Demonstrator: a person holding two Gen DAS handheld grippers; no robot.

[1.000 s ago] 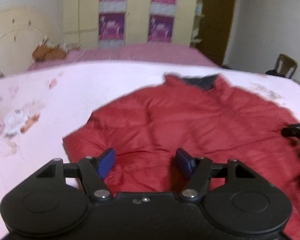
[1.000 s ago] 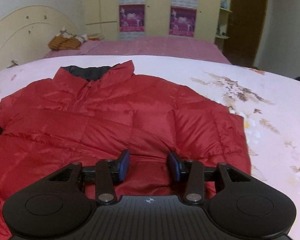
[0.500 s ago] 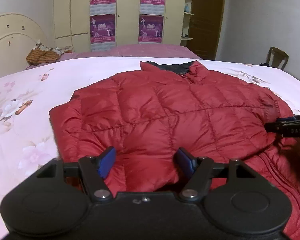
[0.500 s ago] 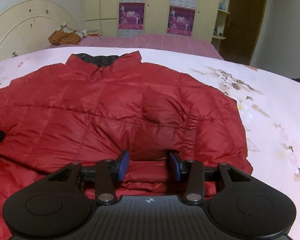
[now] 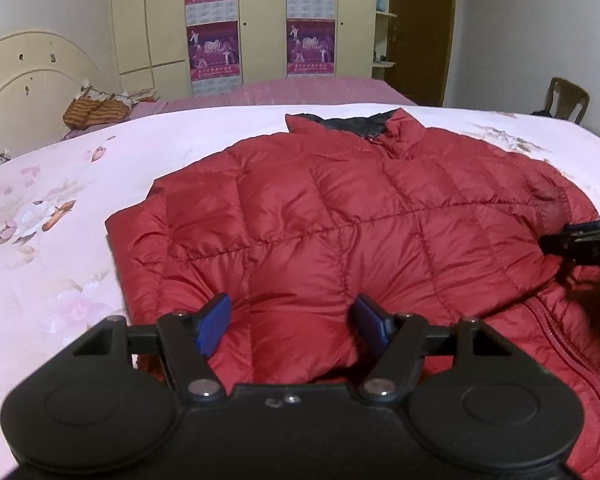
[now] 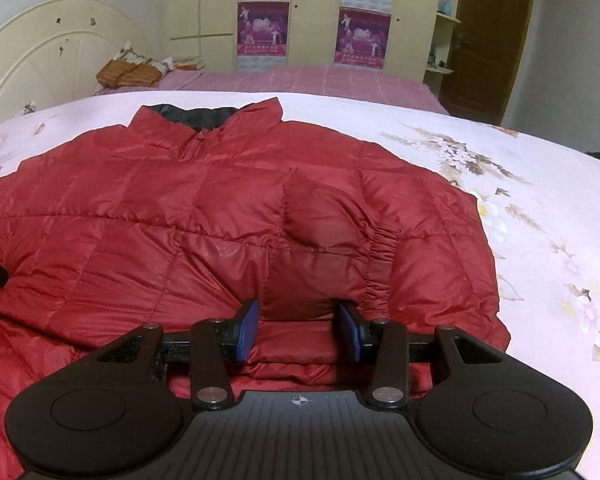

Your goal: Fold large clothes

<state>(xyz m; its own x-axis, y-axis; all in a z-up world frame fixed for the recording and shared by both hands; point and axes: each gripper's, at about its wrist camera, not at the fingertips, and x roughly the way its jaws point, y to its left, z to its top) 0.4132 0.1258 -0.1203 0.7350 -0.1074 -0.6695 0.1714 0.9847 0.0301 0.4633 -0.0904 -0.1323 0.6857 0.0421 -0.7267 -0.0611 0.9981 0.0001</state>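
We see a red quilted jacket (image 5: 360, 216) spread on the bed (image 5: 60, 240), collar away from both tongs, its dark lining showing at the neck. A floral pink sheet covers the bed.

Left tongs (image 5: 294, 326): jaws spread wide. A puffed fold of the jacket's lower part bulges up between the blue pads (image 5: 214, 322); we cannot tell whether the pads touch the cloth. The fabric is not pinched. Just left of these tongs the jacket's edge ends and bare sheet begins. To their right a zipper (image 5: 572, 360) runs toward the camera. Further right, at the frame edge, the tip of the right tongs (image 5: 580, 242) shows over the jacket.

Right tongs (image 6: 298, 330): jaws spread, narrower than the left pair. Between the blue pads (image 6: 247, 330) lies a flat folded panel of the jacket (image 6: 260, 216), with a sleeve cuff (image 6: 380, 256), its elastic gathered, just ahead and slightly right. Contact with the pads is unclear; nothing is clamped. Right of these tongs the jacket ends and the sheet (image 6: 540, 240) continues.

Beyond the jacket, ahead of both tongs: a pink second bed (image 6: 300, 78), a cream headboard (image 6: 40, 60) to the left, a wardrobe (image 5: 260, 20) with purple posters, a brown door (image 6: 488, 36) to the right.
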